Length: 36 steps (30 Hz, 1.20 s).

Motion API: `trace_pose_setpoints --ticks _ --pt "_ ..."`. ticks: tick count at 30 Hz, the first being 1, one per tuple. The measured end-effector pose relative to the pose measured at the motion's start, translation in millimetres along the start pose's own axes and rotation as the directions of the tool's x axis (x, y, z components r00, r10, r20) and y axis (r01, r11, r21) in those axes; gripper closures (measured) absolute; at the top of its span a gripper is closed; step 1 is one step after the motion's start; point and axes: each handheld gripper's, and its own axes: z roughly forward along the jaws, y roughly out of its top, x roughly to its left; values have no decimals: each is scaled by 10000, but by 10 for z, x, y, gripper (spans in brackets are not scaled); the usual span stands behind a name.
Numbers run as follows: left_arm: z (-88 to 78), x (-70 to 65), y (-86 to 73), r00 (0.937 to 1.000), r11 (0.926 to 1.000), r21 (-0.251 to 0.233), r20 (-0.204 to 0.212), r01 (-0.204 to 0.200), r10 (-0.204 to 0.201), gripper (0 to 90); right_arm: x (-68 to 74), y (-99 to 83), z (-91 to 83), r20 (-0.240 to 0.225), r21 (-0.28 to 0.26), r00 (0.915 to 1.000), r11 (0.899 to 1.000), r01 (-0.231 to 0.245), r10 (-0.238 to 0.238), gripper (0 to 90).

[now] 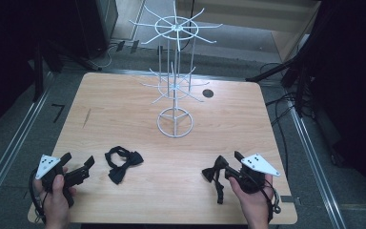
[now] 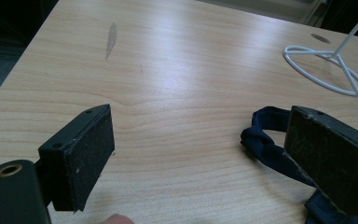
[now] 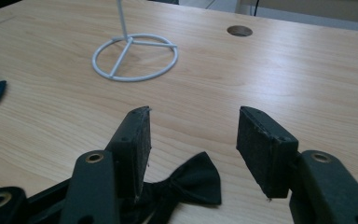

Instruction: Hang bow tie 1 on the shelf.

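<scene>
Nothing hangs on the rack yet, so by my reading the work is at its start, with both ties left to place. The left gripper hovers with jaws wide and empty at the near left corner of the pale wooden bench. Just beside it the dark navy fabric bow tie lies flat, long axis slanting from near-left to far-right, its strap loop toward the far left. The white wire hook rack stands mid-bench, all hooks bare. The black fabric bow tie sits near the front right, wings roughly crosswise, strap trailing toward the person. The right gripper stands half open over it, pads pressing nothing; whether the tie is snagged on it, I cannot tell.
</scene>
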Motion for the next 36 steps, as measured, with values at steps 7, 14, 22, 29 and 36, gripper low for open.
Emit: trace_pose_setpoints --ticks 7,14,22,29,36 --pt "2 -1 2 10000 10000 11 0 -25 25 93 206 106 52 -329 132 9983 9988 481 -477 456" --pt "2 -1 2 10000 10000 8 7 -15 15 93 379 189 100 -695 -34 9954 9979 653 -654 450" --pt "1 -1 1 10000 10000 -96 -39 -22 21 93 663 236 238 -1210 3 9880 9954 963 -955 444" --pt "1 -2 1 10000 9999 -130 -80 -38 37 93 946 290 332 -1733 -74 9781 9933 1154 -1149 441" --pt "3 4 4 10000 9999 -150 -76 -20 18 93 1201 293 484 -2093 -14 9721 9941 1084 -1063 442"
